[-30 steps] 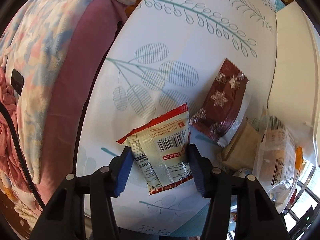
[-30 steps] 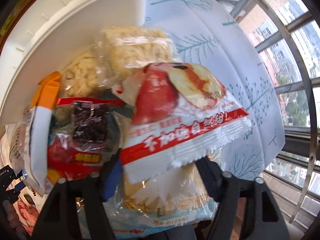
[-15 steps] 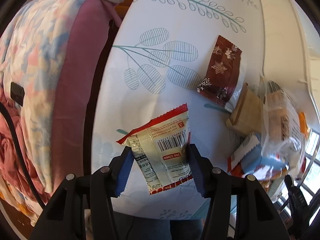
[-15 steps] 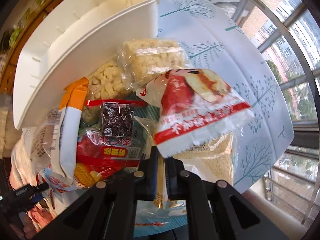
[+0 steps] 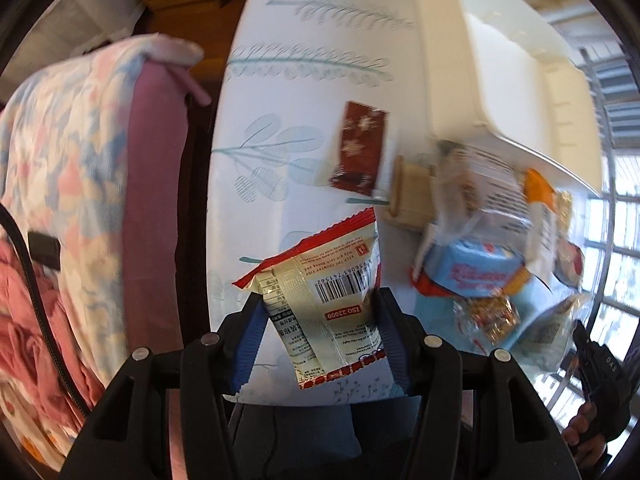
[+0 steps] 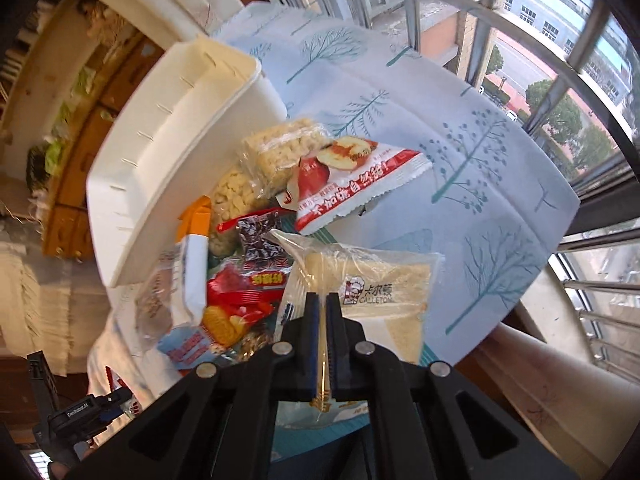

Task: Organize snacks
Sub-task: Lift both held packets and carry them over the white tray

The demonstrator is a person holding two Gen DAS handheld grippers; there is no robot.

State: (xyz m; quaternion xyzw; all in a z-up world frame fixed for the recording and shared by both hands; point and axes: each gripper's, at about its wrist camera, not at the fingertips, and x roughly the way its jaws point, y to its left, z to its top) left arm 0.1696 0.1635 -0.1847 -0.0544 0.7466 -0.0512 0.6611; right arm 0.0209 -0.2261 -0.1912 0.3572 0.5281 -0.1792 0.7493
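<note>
Both grippers have lifted — left gripper (image 5: 318, 312) clamps the barcode packet (image 5: 320, 300), right gripper (image 6: 321, 316) pinches the Calleton bread bag (image 6: 372, 292); next, carry to the white bin (image 6: 168, 152).

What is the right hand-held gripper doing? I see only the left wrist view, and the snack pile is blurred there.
Observer: The right hand-held gripper is shut on the edge of a clear CALLETON packet.
Operator: Is any other packet between its fingers?
Observer: No. The red apple packet lies on the pile beyond the fingertips, apart from them.
Operator: My left hand-held gripper holds the barcode packet. What lies against the white bin?
Observer: Two clear packets of pale puffed pieces lie against the wall of the white bin.
</note>
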